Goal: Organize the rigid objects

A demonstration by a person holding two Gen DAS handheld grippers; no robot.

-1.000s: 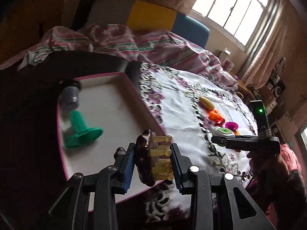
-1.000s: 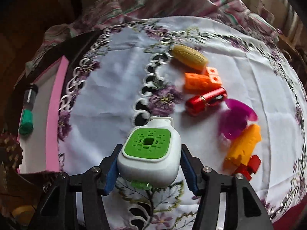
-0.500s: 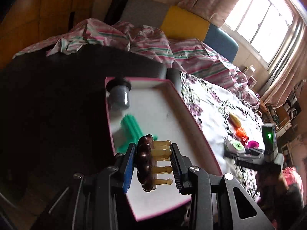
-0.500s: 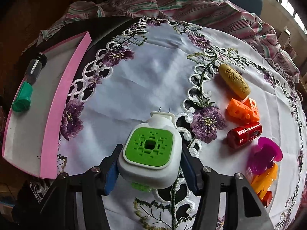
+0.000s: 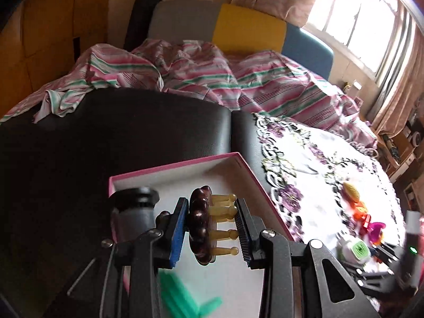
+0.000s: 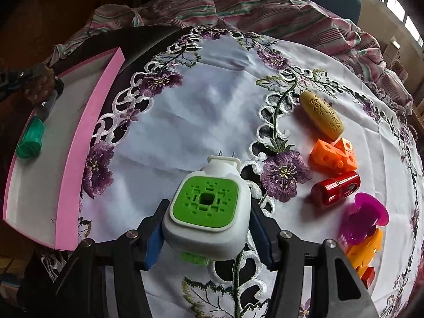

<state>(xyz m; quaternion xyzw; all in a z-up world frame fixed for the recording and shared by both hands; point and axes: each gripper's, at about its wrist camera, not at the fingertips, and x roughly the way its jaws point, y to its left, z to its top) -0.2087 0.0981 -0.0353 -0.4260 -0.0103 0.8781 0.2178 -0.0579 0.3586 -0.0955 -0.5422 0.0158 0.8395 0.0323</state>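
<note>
My left gripper (image 5: 210,230) is shut on a dark brown massager with yellow pegs (image 5: 202,228) and holds it over the pink-rimmed white tray (image 5: 246,169). A grey cap-topped vial (image 5: 135,212) and a green piece (image 5: 182,299) lie in the tray. My right gripper (image 6: 206,228) is shut on a white and green plug-in device (image 6: 208,212) above the embroidered tablecloth (image 6: 206,111). The tray (image 6: 79,143) is to its left, with the green piece (image 6: 30,140) in it.
On the cloth's right side lie a tan oval case (image 6: 322,114), orange blocks (image 6: 334,156), a red cylinder (image 6: 335,189), a magenta piece (image 6: 363,217) and a yellow-orange block (image 6: 363,249). A black surface (image 5: 106,137) and striped bedding (image 5: 212,76) lie beyond the tray.
My left gripper has moved with the massager deeper over the tray toward the grey vial. My right gripper has drawn back and risen with the plug-in device still in it.
</note>
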